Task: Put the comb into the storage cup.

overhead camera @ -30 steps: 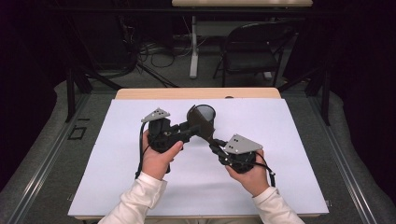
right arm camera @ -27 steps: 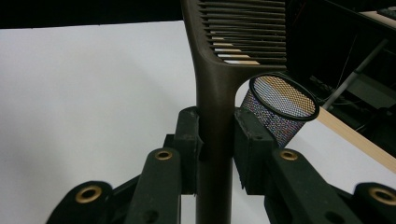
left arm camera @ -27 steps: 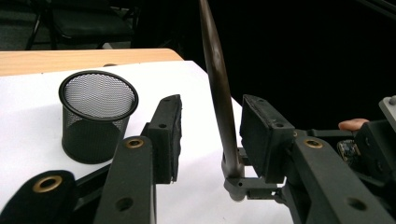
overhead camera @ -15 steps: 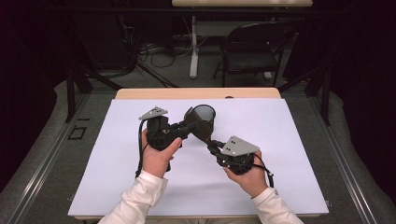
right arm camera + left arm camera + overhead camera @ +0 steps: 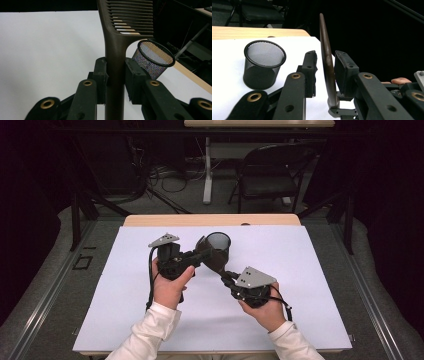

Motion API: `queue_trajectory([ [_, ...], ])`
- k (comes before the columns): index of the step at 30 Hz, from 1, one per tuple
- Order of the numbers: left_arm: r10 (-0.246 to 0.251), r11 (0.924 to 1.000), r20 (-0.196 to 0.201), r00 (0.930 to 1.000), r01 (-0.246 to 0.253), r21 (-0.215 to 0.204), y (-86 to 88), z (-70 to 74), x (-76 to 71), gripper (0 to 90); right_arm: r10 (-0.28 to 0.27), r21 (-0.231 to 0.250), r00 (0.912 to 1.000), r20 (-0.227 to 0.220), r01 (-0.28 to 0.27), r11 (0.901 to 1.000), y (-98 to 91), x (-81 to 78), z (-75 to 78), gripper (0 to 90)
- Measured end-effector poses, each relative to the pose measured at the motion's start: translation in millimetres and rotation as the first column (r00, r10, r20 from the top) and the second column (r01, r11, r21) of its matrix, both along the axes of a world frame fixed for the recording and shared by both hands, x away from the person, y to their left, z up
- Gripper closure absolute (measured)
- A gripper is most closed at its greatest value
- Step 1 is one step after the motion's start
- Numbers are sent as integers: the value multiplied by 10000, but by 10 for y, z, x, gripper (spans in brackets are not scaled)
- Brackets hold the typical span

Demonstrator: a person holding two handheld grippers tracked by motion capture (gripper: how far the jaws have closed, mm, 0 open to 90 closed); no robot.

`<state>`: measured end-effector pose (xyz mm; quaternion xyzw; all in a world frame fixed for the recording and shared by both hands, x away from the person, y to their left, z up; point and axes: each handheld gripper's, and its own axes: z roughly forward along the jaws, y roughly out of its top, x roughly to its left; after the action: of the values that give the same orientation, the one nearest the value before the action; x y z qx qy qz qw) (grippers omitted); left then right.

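Handover above the table (image 5: 125,320). Left tongs (image 5: 325,66) stand parted around the comb (image 5: 115,50), pads not yet touching; right tongs (image 5: 115,75) clamp its handle. Mesh cup (image 5: 218,251) at 12 o'clock. Close left fully before right releases.

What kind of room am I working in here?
Probably a lab or recording workspace, not a home: a table covered in plain white sheet, dark curtained surroundings, loose cables on the floor and a folding chair behind it.
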<state>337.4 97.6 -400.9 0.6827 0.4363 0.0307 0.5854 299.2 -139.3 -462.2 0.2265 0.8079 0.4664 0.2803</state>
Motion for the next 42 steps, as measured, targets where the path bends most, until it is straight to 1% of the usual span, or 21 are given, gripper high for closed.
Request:
queue_trajectory([
  [7,19,10000,-108,9999,-19,10,-13,-5,8,739,35,-1,10000,25,-35,10000,4,-6,-2,731],
  [15,52,9998,-197,9998,-56,-173,-3,2,13,781,83,-39,9999,62,-82,10000,17,-14,-4,731],
  [18,52,9997,-268,9996,-58,-234,-1,1,19,787,121,-5,9999,71,-121,9999,21,-18,-4,731],
  [23,56,9996,-242,9997,-62,-273,-4,-3,24,797,128,-3,9999,53,-128,9999,26,-20,-7,732],
  [34,68,9993,-318,9995,-80,-368,-11,5,27,825,161,6,9998,117,-161,9999,35,-28,-9,731],
  [42,61,9987,-469,9989,-85,-510,-9,-3,37,834,149,4,9998,89,-149,9999,35,-26,-12,731],
])
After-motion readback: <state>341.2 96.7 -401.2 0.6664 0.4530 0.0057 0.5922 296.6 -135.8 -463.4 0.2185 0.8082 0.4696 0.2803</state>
